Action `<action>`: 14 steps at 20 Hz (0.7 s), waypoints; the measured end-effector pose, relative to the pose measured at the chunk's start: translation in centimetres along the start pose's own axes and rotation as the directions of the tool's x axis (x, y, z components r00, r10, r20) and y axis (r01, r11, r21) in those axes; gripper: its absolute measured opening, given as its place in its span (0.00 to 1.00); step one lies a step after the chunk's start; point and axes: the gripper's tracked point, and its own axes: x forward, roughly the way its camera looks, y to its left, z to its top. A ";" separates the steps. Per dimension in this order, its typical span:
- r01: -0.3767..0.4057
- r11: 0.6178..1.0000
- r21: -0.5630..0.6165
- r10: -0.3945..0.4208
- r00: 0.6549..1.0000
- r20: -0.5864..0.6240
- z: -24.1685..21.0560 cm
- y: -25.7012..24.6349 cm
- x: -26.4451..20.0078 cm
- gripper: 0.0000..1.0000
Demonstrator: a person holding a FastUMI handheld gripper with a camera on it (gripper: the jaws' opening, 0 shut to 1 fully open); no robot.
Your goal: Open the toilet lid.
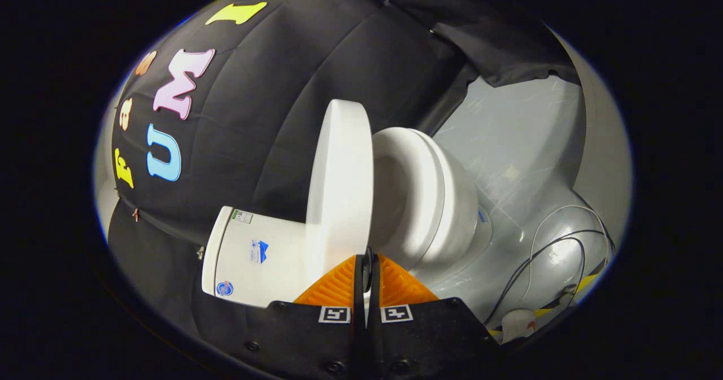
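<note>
The fingers (367, 267) are pressed almost together, with only a thin slit between them, and the edge of the toilet lid (339, 182) sits right at their tips. They look to be pinching that edge, though the contact itself is too tight a spot to see plainly. A narrow pinch on the rim makes sense: it gives a firm hold on a flat slab that has to be swung about its hinge.

Just ahead of the fingers the lid stands raised off the seat (421, 193), nearly edge-on to the camera, so the job appears far along or close to done. The whole view is rolled sideways, which suggests the person's wrist has turned to follow the lid's arc.

To one side of the lid lies the tank (251, 256), where the lid will want to lean; to the other, the seat and bowl (457, 216) are open. Beyond them is the grey floor (508, 143) with loose cables (551, 250) trailing across it, well apart from the toilet.
</note>
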 end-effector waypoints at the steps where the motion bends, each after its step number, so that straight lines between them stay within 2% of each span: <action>1: 0.009 1.000 -0.007 -0.009 1.000 0.000 0.0 0.4 0.0 0.05; 14: 0.039 0.988 -0.147 -0.038 0.999 0.010 0.1 7.0 -2.2 0.05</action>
